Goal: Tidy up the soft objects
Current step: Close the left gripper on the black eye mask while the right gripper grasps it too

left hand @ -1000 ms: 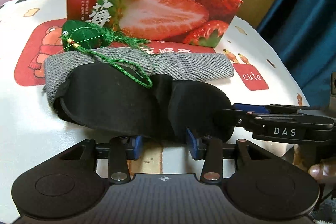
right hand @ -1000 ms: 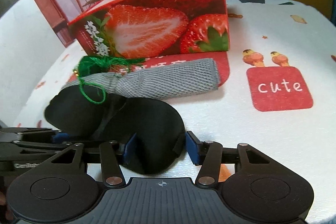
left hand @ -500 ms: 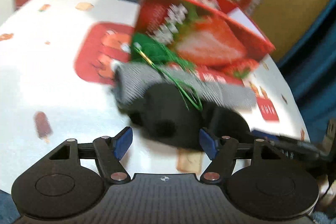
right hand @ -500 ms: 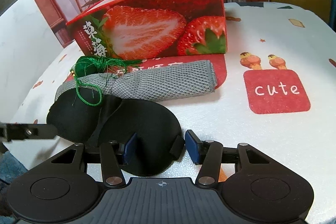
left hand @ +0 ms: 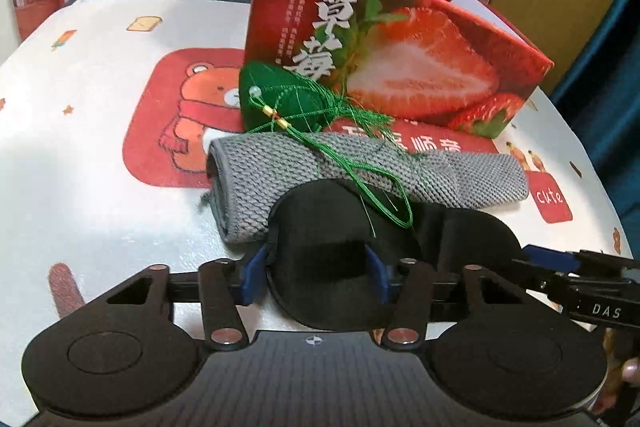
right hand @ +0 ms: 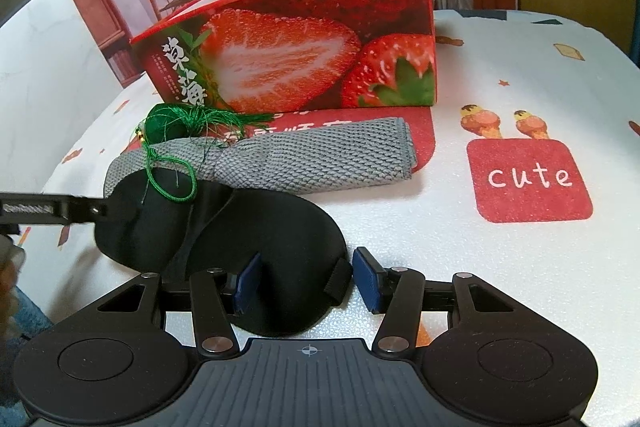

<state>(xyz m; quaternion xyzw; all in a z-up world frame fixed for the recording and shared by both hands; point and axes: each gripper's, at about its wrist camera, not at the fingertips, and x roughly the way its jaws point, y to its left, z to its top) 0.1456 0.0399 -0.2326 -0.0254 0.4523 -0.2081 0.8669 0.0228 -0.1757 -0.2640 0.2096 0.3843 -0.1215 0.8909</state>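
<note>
The black sleep mask (left hand: 384, 251) lies flat on the table (left hand: 92, 187) at the near edge, with one end between each pair of tongs. The left tongs (left hand: 316, 277) are closing around the mask's left cup; their blue pads sit at the cup's edges, and it is hard to tell whether they press it yet. The right tongs (right hand: 306, 279) stand apart around the mask's right end, where the strap tab shows; the right pad is clear of the fabric.

In the left wrist view, at 12 o'clock from the mask and partly under it, lies a rolled grey knitted cloth (left hand: 360, 171). A green tasselled sachet (left hand: 280, 99) sits at 11 o'clock, its cord loop trailing over cloth and mask. Behind them, at 12 to 1 o'clock, stands the open red strawberry box (left hand: 400, 67). The table cover carries a bear print (left hand: 192, 115) at 10 o'clock.
</note>
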